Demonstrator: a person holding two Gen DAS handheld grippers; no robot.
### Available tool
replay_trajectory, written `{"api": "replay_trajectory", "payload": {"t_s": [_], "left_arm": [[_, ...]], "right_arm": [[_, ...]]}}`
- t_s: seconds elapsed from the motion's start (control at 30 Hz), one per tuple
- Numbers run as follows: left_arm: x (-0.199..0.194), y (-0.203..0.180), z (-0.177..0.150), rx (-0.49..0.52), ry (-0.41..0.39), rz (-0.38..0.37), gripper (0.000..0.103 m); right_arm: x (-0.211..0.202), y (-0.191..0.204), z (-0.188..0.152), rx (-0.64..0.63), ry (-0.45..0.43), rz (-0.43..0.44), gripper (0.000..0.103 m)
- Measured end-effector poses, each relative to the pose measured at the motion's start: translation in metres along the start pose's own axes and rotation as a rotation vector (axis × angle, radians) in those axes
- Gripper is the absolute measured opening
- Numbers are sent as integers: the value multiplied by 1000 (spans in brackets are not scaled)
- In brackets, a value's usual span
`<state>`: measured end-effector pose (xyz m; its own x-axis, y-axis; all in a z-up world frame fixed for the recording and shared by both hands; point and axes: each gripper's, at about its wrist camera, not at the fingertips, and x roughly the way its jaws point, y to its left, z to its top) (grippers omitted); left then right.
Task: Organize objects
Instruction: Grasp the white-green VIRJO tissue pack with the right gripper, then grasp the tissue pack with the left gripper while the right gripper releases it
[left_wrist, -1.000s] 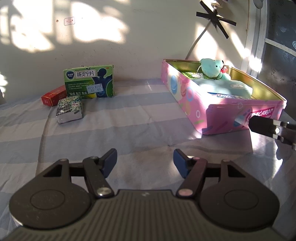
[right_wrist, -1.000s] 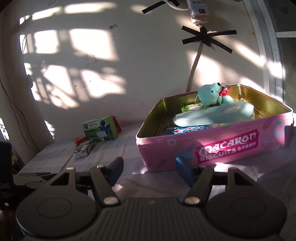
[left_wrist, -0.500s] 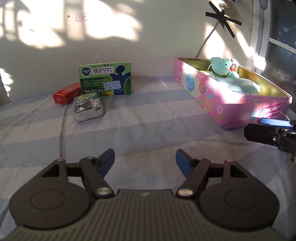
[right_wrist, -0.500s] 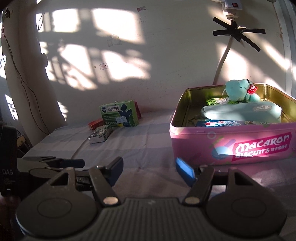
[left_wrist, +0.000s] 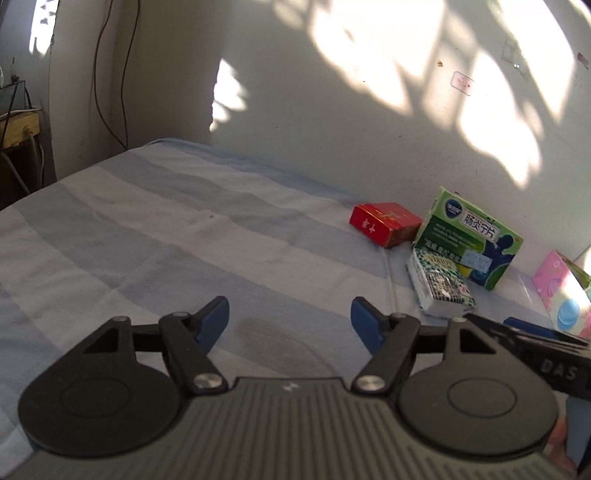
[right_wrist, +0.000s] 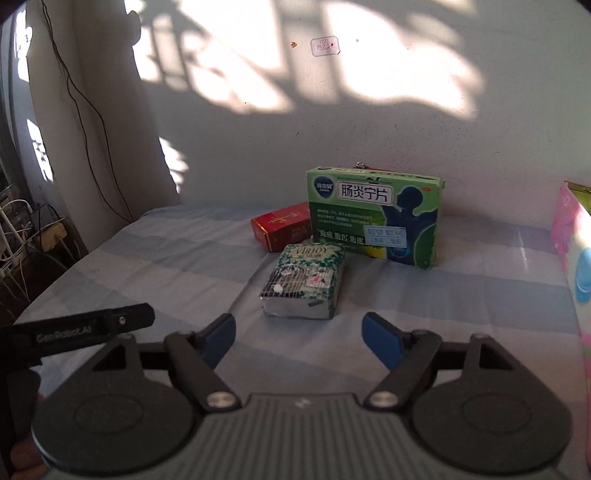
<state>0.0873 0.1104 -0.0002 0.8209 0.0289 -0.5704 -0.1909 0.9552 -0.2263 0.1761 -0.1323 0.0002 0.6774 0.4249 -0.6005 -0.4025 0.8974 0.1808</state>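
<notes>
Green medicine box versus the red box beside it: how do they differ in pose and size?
The green medicine box stands upright on a long edge, its printed face to the camera; the red box lies flat. The green medicine box looks larger and taller, and partly hides the red box's far end. Both are cardboard cartons on the striped cloth near the wall.

Green box, red box, blue-striped cloth

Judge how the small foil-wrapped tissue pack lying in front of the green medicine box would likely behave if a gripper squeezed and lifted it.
The tissue pack looks soft: its wrapper is creased, so it would probably give under the pads. It lies flat on the striped cloth, so it is unlikely to roll or tip. The shiny wrapper may be somewhat slippery.
</notes>
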Motion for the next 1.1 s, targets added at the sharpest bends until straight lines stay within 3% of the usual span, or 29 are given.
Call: {"api": "replay_trajectory", "payload": {"t_s": [0.1,0.13,0.2,0.3,0.37,0.47,0.57,0.6,0.67,0.77,0.93,1.07,1.1], "left_arm": [[5,5,3,-30,21,-12,74],[6,4,3,-27,24,-11,74],[6,4,2,-22,24,-23,74],[3,3,2,-13,17,-95,74],[2,-4,-1,10,29,-191,74],[1,-21,-9,69,87,-405,74],[-4,-44,-23,156,178,-634,73],[-7,-53,-29,190,204,-701,73],[-13,-69,-40,238,241,-786,73],[-20,-87,-53,241,307,-875,73],[-36,-105,-67,258,346,-876,73],[-34,-107,-73,236,389,-808,71],[-32,-108,-76,230,406,-803,63]], "right_arm": [[40,4,15,34,45,-51,77],[48,4,17,36,55,-62,71],[48,4,17,12,49,-77,56],[26,0,6,-13,71,-14,55],[0,-2,-8,-64,87,35,55],[-54,-13,-41,-172,115,117,56],[-109,-30,-75,-237,127,116,59],[-125,-35,-84,-248,119,96,61],[-158,-46,-105,-259,77,-9,76],[-188,-65,-124,-194,37,-121,80],[-202,-72,-127,-136,-16,-65,80],[-180,-60,-120,-173,9,-5,73],[-171,-58,-119,-173,26,11,70]]}}
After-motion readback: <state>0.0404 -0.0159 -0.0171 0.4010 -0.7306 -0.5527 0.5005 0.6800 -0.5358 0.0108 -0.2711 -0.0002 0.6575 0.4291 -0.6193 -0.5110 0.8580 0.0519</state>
